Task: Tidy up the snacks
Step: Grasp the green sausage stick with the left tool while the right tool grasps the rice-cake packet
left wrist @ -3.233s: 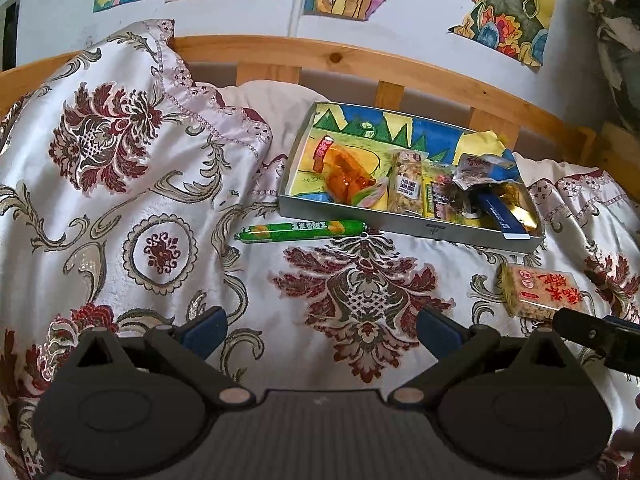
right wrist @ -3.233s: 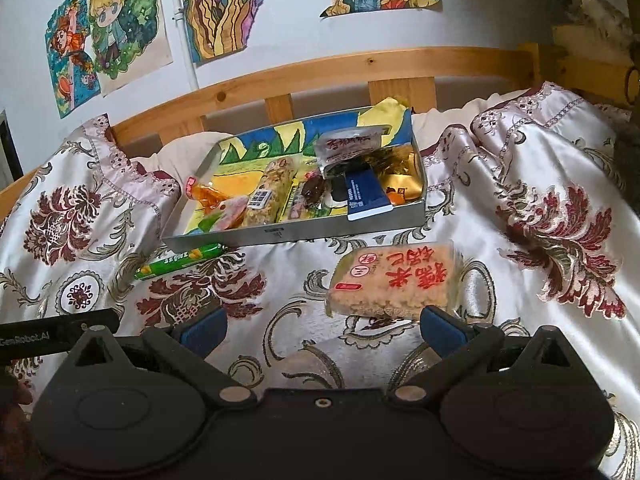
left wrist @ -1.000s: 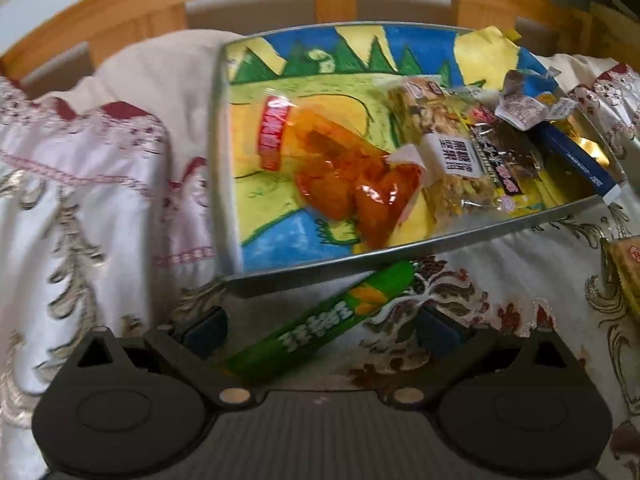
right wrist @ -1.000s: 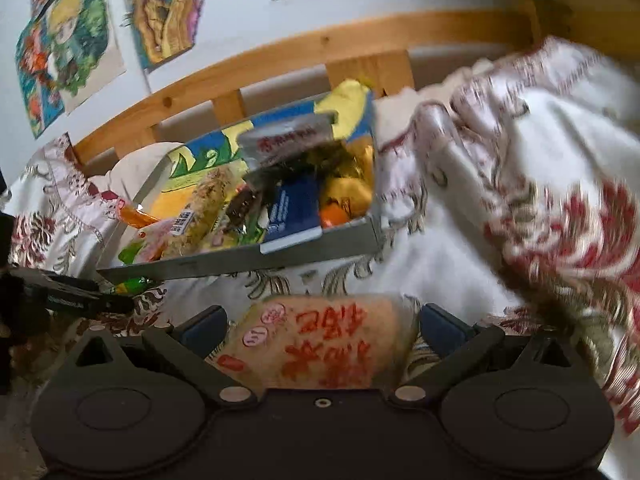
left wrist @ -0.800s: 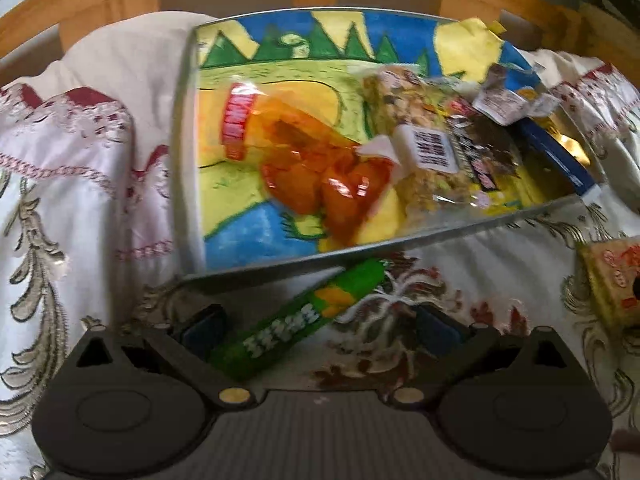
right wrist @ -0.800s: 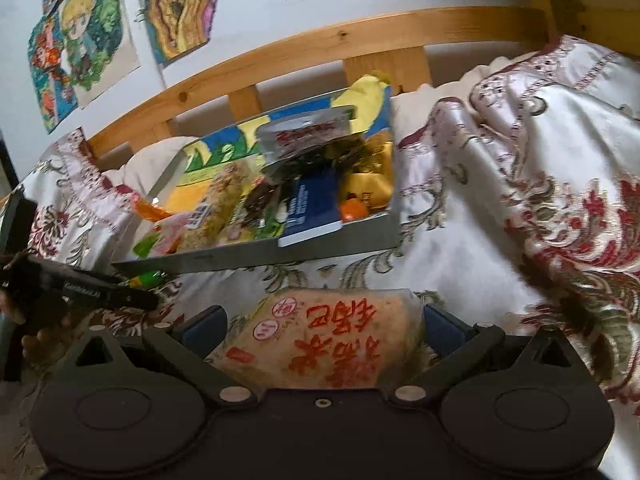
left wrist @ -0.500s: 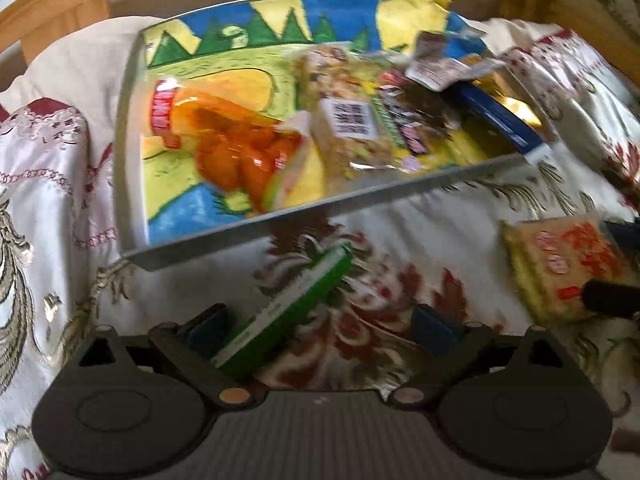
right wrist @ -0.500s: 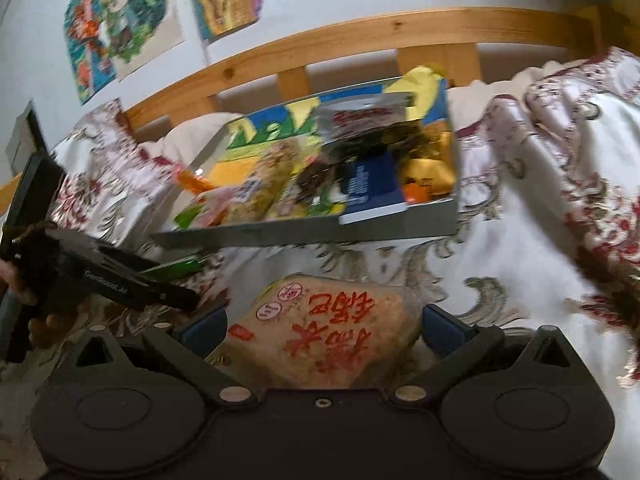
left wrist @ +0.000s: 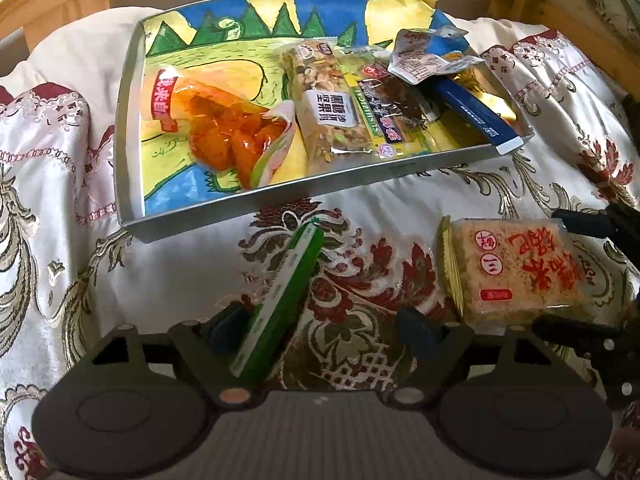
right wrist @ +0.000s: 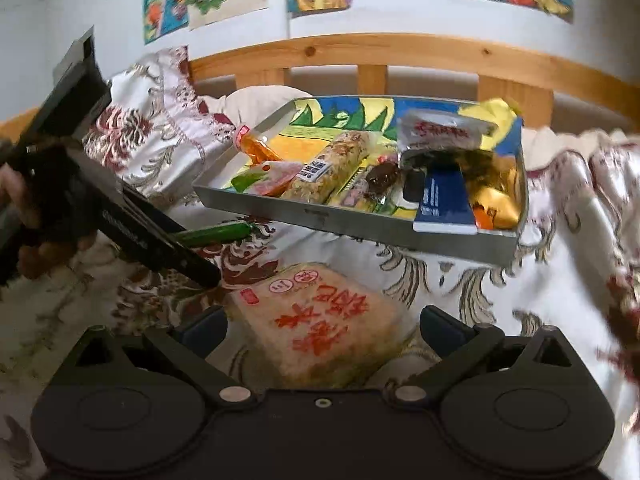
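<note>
A green stick snack lies on the bedspread between the jaws of my left gripper. It leans on the left finger and is clear of the right pad; the jaws are closing. The rice cracker packet with red writing sits between the pads of my right gripper, which stands open around it. In the left wrist view the right gripper's fingers flank that rice cracker packet. The grey snack tray behind holds several packets. The left gripper and green stick show at the left.
The tray has a painted lining and holds an orange snack bag, a nut bar and a blue packet. A wooden bed rail and a cream pillow lie behind. Patterned bedspread covers the rest.
My left gripper has swung right and its jaws have narrowed around the green stick, which now points away from the camera. The right gripper's view has rolled and the cracker packet stays between its jaws.
</note>
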Motion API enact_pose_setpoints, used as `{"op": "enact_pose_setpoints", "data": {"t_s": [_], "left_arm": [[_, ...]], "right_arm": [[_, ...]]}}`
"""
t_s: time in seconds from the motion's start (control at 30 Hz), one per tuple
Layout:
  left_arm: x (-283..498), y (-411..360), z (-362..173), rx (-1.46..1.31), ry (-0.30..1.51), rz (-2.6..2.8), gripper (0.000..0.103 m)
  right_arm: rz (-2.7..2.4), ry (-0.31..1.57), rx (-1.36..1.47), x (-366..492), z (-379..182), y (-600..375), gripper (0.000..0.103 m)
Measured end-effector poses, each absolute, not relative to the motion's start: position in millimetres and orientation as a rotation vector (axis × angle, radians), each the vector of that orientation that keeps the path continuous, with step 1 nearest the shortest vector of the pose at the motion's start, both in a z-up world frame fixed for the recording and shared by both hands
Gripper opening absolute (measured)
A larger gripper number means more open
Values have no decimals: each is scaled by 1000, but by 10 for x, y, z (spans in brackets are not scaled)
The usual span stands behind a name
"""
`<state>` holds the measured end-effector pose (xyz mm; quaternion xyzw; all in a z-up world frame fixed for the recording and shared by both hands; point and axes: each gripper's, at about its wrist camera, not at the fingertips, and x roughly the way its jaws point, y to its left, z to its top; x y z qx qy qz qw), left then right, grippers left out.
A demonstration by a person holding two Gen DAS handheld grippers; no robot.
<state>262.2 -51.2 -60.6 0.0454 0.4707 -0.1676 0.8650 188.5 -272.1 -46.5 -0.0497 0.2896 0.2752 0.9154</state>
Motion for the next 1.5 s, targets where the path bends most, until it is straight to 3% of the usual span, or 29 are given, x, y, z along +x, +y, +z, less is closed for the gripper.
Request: {"op": "enact_pose_setpoints", "data": {"t_s": [0.17,0.4,0.67,0.77,1.2,1.3,1.5], "left_arm": [[2600,-531,-604,121,982,-349,84],[2581,-441,-570,89,986,-339,69],[2473,-338,-560,-80,1017,-305,62],[2397,-332,-560,-114,1029,-288,55],[2206,-307,-573,-128,994,-264,54],[2161,-324,-583,-107,979,-258,54],[2117,-422,-572,-29,968,-227,51]], "right_arm": [[656,602,-129,2070,-516,-2677,102],[719,632,-128,2194,-527,-2660,102],[789,689,-216,1981,-494,-2540,102],[846,691,-257,1816,-440,-2490,102],[770,637,-262,1880,-536,-2297,101],[763,631,-332,1873,-577,-2204,99],[750,606,-376,1828,-591,-2140,85]]}}
